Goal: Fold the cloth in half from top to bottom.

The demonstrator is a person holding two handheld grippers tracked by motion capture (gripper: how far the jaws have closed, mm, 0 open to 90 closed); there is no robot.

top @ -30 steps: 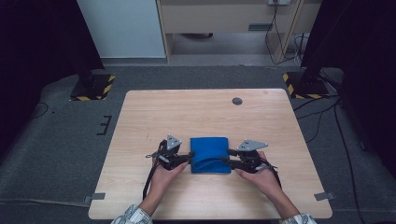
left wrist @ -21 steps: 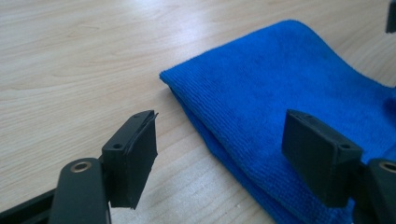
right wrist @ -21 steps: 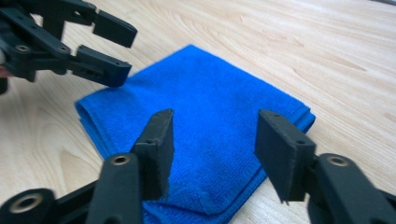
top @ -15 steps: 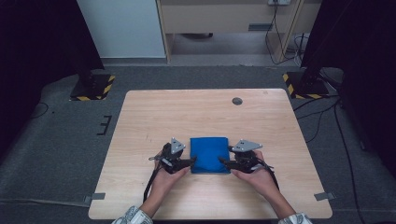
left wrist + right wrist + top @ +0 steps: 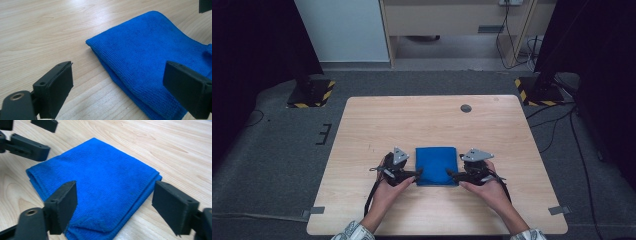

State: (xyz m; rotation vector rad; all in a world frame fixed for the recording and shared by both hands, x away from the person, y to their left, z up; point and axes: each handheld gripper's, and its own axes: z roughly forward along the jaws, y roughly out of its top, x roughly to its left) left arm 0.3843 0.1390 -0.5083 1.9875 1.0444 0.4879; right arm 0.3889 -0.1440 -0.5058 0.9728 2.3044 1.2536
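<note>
**Folded cloth flanked by two wide grippers**

High view: blue cloth (image 5: 435,165) flat on the wooden surface (image 5: 412,120), near the front edge, between left gripper (image 5: 416,174) and right gripper (image 5: 451,175), both at its front corners.

Left gripper view: jaws just opened, now spread wide, cloth's (image 5: 152,65) edge lying loose between, pads not pressing.

Right gripper view: jaws likewise just opened, set wide over the cloth's (image 5: 100,182) corner, nothing gripped.

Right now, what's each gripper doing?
Left gripper: jaws just opened, open, off the blue cloth.
Right gripper: jaws just opened, open, holding nothing.
</note>
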